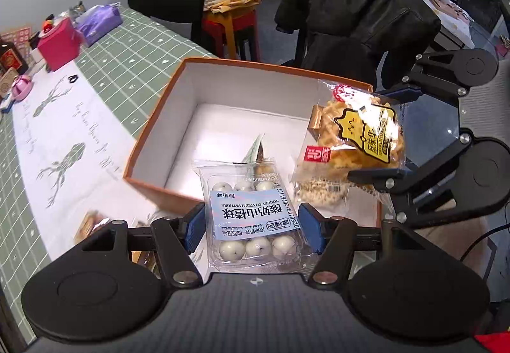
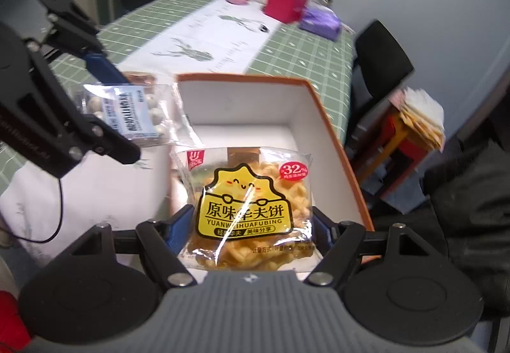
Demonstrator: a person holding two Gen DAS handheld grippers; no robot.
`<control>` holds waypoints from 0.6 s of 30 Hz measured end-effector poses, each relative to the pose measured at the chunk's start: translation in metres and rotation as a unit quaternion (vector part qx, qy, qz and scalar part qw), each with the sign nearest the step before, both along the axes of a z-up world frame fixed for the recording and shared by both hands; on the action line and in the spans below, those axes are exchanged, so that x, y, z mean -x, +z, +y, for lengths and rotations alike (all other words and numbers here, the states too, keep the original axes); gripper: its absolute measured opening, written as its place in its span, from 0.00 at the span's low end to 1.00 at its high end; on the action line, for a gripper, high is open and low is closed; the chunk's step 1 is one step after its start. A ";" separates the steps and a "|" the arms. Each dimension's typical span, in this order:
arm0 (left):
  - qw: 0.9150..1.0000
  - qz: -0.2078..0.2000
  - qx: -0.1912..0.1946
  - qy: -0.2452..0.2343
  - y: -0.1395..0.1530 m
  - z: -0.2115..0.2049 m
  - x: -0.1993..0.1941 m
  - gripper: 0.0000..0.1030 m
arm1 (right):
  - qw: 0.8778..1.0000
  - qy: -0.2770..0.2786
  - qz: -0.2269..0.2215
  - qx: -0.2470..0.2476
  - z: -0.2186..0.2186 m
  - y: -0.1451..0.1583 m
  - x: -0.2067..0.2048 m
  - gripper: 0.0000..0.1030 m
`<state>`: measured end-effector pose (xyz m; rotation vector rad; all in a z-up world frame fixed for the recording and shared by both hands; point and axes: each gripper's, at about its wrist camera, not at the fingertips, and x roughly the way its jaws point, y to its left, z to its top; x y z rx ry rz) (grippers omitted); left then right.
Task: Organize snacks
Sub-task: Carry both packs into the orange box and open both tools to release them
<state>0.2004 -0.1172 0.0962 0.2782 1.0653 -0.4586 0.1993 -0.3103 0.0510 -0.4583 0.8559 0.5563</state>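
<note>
The left gripper (image 1: 253, 227) has its jaws clamped across the short width of a clear tray of yogurt-coated hawthorn balls (image 1: 251, 219), long axis running away from the camera, over the near wall of the orange box (image 1: 153, 117). It looks light, stiff, crushable. Further right, the right gripper (image 2: 251, 233) grasps a soft, crinkly waffle packet (image 2: 248, 212) by its sides, above the box.

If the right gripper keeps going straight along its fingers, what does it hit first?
Probably the white floor of the orange box. The right gripper, shut on the waffle pack, points down into its open top, so the pack would land first. Depth is hard to judge through the fisheye.
</note>
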 end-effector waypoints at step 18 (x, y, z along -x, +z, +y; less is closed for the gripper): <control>0.997 0.030 -0.067 -0.018 -0.069 -0.026 -0.064 0.69 | 0.997 0.006 0.056 0.047 -0.003 -0.065 -0.055 0.71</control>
